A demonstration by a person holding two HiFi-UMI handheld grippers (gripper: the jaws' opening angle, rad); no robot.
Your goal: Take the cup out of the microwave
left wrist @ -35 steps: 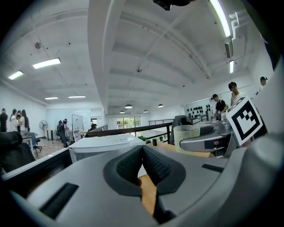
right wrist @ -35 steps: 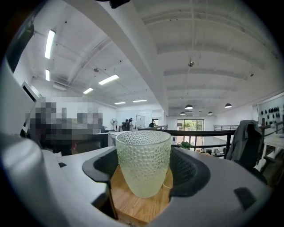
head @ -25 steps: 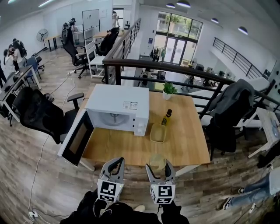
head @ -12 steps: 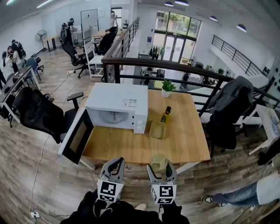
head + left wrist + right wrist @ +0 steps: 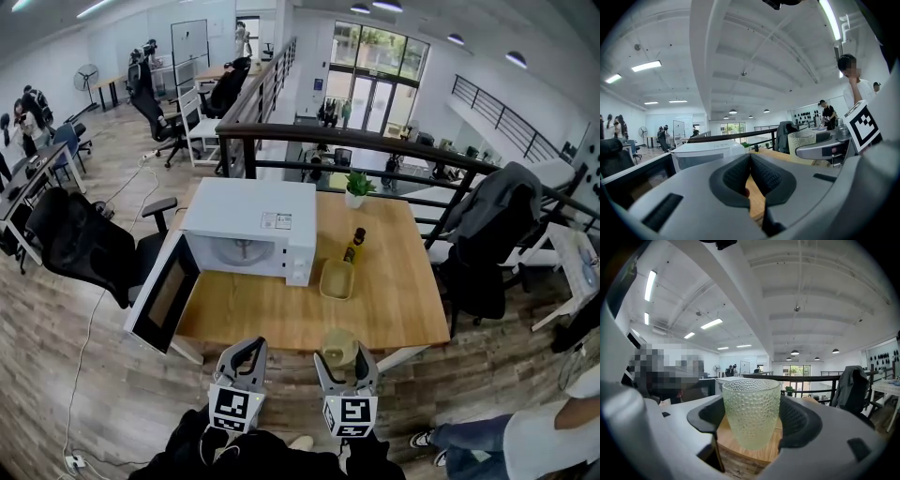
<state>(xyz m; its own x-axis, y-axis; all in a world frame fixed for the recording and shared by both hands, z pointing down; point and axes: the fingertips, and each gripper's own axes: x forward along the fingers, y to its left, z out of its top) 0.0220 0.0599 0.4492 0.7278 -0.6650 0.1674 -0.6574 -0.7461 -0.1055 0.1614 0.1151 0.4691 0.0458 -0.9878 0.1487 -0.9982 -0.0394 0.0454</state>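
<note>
A white microwave [image 5: 248, 230] stands at the wooden table's [image 5: 403, 300] back left, its door [image 5: 167, 300] swung wide open to the left; its cavity looks bare. A pale green dimpled glass cup [image 5: 337, 342] is at the table's near edge, upright, with my right gripper [image 5: 341, 356] shut on it. In the right gripper view the cup [image 5: 751, 413] fills the gap between the dark pads [image 5: 799, 420]. My left gripper [image 5: 251, 345] hovers beside it to the left, before the table's edge, shut on nothing; its pads [image 5: 766, 176] meet in the left gripper view.
On the table right of the microwave are a dark bottle [image 5: 355, 248], a yellowish square container [image 5: 337, 279] and a small potted plant [image 5: 357, 190]. A black railing [image 5: 375, 150] runs behind. Office chairs stand left [image 5: 89, 248] and right [image 5: 487, 234]. A person's legs [image 5: 469, 436] are at bottom right.
Both grippers and the cup have stayed still. The person at the bottom right has walked leftward along the floor.
</note>
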